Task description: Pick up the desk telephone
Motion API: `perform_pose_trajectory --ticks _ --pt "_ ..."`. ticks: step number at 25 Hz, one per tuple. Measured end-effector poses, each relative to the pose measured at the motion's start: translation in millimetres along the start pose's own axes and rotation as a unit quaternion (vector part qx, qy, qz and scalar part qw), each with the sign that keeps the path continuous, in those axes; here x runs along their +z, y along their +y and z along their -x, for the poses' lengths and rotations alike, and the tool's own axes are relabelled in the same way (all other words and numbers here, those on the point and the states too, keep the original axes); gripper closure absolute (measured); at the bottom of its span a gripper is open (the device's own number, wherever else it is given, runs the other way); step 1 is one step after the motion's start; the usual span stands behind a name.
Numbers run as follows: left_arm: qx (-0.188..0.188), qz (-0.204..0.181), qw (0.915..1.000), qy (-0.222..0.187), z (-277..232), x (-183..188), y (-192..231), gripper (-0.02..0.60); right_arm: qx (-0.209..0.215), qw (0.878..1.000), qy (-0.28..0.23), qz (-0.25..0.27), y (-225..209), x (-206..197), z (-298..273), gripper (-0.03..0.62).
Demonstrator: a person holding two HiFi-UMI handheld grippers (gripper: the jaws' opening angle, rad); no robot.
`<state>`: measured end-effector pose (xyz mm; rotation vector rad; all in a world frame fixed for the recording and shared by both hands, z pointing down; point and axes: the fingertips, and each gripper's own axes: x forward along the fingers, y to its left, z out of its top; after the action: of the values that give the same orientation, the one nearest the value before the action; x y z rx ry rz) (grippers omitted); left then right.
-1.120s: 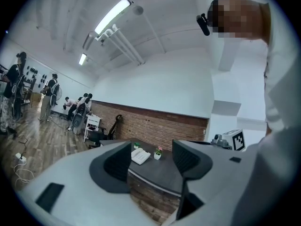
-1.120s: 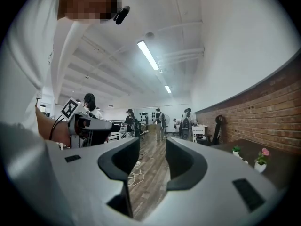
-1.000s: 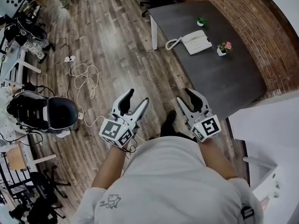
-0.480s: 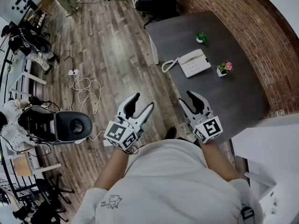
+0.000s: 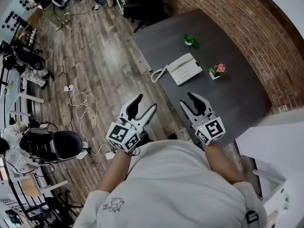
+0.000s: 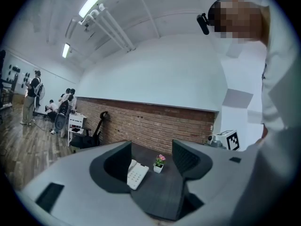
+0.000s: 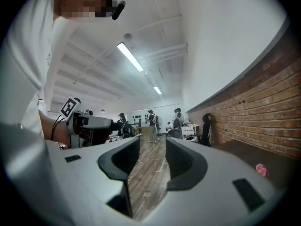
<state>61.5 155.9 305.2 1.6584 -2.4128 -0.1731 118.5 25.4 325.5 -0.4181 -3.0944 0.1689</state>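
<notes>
While left tongs [image 5: 145,103] and right tongs [image 5: 189,99] both stand apart, empty, pickup not begun. Desk telephone [image 5: 183,69] flat on surface [image 5: 228,96], ahead of both tongs, well apart, untouched. Remaining: approach, grasp, lift.

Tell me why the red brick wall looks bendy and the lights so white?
Head view: the wide lens bends the red brick wall and dark grey table edge. Left gripper view: round fisheye frame, long ceiling tube light glaring white. Right gripper view: same rounding, ceiling strip light blown out.
</notes>
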Motion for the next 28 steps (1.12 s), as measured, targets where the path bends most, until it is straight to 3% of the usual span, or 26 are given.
perform_pose_trajectory --ticks 11,28 --pt "-0.095 -0.009 0.9951 0.027 -86 -4 7 0.301 -0.082 0.997 0.0 -0.015 -51 -13 2 0.419" --pt "-0.232 -0.014 0.9719 0.038 -175 35 137 0.318 -0.221 0.975 0.018 -0.009 -100 -13 -111 0.422"
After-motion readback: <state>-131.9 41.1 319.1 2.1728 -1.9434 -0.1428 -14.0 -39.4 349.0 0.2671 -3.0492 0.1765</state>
